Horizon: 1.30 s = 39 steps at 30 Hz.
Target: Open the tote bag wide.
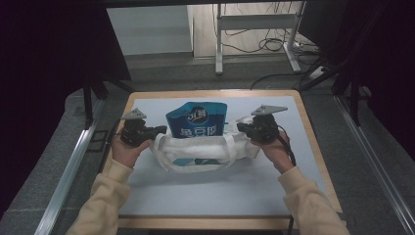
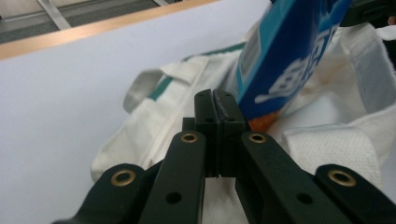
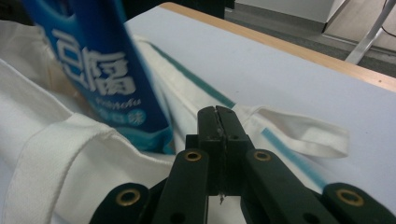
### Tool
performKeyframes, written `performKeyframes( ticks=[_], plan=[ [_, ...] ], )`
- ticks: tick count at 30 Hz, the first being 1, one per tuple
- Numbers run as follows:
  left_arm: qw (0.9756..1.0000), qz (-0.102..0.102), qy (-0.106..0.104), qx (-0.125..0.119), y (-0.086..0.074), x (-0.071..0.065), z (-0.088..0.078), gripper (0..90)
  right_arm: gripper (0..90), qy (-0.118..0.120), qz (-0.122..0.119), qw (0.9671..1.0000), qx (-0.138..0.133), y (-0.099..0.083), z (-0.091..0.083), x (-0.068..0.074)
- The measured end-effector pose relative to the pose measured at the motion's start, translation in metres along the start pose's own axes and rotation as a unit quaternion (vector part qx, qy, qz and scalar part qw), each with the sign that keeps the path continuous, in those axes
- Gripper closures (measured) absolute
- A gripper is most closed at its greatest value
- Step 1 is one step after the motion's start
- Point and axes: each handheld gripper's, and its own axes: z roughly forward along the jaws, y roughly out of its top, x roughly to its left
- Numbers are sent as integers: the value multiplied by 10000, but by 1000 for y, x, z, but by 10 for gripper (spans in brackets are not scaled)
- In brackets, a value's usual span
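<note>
Both grippers closed, apparently pinching tote bag (image 1: 205, 149)

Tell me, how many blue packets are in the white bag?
1. The blue packet stands upright in the middle of the white bag, poking out the top. More could be hidden inside the bag.

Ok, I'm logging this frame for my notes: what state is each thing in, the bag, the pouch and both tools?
Bag: lying on the table, mouth open toward the person, handles loose.
Pouch: upright, lower part inside the bag, top sticking out.
Left tool: jaws shut, at the bag's left edge; cloth between them can't be confirmed.
Right tool: jaws shut, at the bag's right edge; same doubt.
</note>
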Motion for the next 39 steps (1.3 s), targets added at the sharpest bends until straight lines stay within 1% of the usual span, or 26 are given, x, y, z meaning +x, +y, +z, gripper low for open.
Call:
performKeyframes(
  ticks=[4, 7, 9, 13, 18, 21, 24, 26, 30, 33, 36, 37, 39],
  plan=[
    [10000, 5, -42, 86, -11, -3, 3, 900, 889, 74, -137, 9998, 79, -9, 2, 9],
    [9998, 47, -62, 190, -19, -6, 6, 900, 889, 113, -196, 9996, 139, -15, 4, 14],
    [9996, 67, -35, 270, -25, -8, 9, 900, 890, 148, -194, 9996, 142, -21, 4, 16],
    [9994, -1, -91, 334, -36, -8, 12, 900, 890, 200, -111, 9995, 205, -32, 7, 16],
    [9992, -14, -121, 374, -44, -10, 13, 900, 890, 261, -29, 9993, 253, -44, 11, 16],
    [9992, 6, -108, 394, -47, -12, 15, 900, 890, 283, 27, 9991, 311, -52, 13, 18],
    [9989, 38, -95, 466, -53, -13, 18, 900, 890, 315, 51, 9988, 371, -60, 16, 19],
    [9985, 101, -30, 529, -56, -14, 21, 900, 890, 340, 51, 9985, 422, -67, 18, 20],
    [9977, 206, 31, 644, -60, -19, 28, 900, 890, 334, 58, 9979, 552, -76, 21, 21],
    [9975, 226, 35, 670, -62, -20, 32, 900, 890, 337, 53, 9971, 684, -86, 24, 21],
    [9977, 133, -21, 665, -65, -17, 35, 900, 891, 323, 35, 9962, 810, -94, 29, 22],
    [9978, 62, -77, 658, -66, -16, 36, 900, 891, 314, 9, 9959, 845, -95, 31, 22],
    [9979, -2, -125, 633, -68, -13, 36, 900, 891, 289, -18, 9958, 865, -97, 32, 23]
  ],
)
